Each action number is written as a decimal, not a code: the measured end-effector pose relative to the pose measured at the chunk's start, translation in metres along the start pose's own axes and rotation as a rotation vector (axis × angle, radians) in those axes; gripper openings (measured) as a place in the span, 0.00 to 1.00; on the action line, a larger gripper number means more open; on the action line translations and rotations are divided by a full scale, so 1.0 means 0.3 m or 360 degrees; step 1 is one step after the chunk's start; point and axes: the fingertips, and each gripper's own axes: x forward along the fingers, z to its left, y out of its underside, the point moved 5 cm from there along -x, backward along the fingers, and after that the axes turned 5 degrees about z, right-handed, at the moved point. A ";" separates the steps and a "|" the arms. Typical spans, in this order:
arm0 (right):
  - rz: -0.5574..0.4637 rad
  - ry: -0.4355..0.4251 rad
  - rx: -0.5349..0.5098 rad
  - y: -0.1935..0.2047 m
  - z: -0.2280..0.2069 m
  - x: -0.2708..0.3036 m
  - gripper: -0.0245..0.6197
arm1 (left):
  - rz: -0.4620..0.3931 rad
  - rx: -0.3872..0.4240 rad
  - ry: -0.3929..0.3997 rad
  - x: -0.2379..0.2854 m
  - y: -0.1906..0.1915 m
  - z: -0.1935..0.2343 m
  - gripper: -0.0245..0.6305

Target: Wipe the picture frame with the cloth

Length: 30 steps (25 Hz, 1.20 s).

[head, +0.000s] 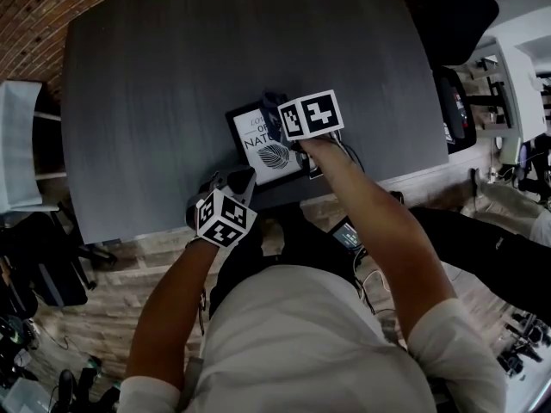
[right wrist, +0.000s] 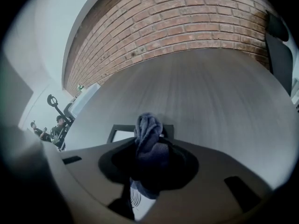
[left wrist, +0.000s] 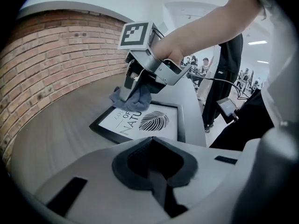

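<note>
A black picture frame holding a white print with a leaf lies flat near the front edge of the dark grey table. My right gripper is shut on a bunched blue-grey cloth and presses it onto the frame's far left corner. In the left gripper view the cloth covers the start of the lettering on the frame. In the right gripper view the cloth fills the jaws. My left gripper is shut with nothing in it, at the frame's near left corner.
A brick wall runs behind the table. A white shelf unit stands at the left and a black chair at the far right. A small screen hangs below the table's front edge, close to the person's body.
</note>
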 end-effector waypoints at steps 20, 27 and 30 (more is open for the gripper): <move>-0.0109 0.0316 -0.0111 0.043 -0.123 -0.167 0.22 | 0.0035 -0.0064 -0.0040 0.005 0.005 0.001 0.05; -0.0130 0.0079 -0.0066 0.098 0.001 -0.172 0.22 | -0.0067 -0.0104 -0.0115 -0.045 0.000 -0.018 0.09; -0.0106 -0.0048 -0.0032 0.140 0.072 -0.151 0.22 | -0.0092 -0.0159 -0.0090 -0.053 0.013 -0.063 0.37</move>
